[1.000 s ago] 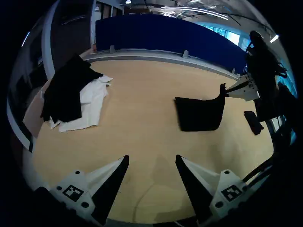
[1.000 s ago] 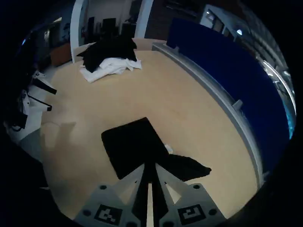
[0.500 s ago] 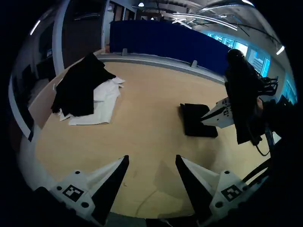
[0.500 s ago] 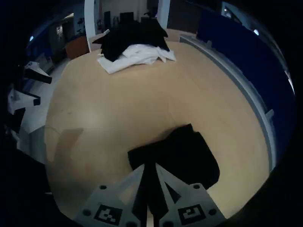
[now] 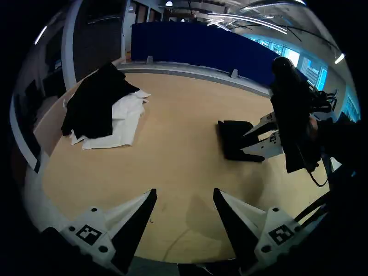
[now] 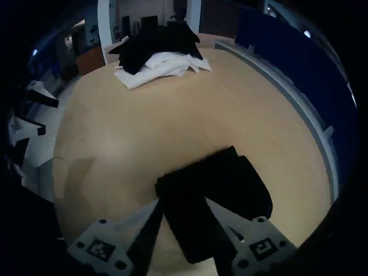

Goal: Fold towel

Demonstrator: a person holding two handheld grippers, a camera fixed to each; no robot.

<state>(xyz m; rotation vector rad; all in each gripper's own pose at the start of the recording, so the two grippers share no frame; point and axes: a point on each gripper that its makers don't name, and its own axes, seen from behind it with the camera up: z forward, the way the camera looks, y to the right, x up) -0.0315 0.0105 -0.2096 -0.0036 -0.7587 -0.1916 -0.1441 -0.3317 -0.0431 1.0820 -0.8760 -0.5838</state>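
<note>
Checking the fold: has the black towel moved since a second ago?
Yes. The black towel has folded over toward the clothes pile, lying narrower on the table.

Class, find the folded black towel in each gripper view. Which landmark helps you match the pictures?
Left gripper view: the black towel lies right of centre.
Right gripper view: the black towel lies low, at centre.
Shared landmark: the black-and-white cloth pile, farther along the table.

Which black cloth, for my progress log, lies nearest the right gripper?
The folded black towel, between the right gripper's open fingers; the other black cloth is heaped on a white cloth far off.
</note>
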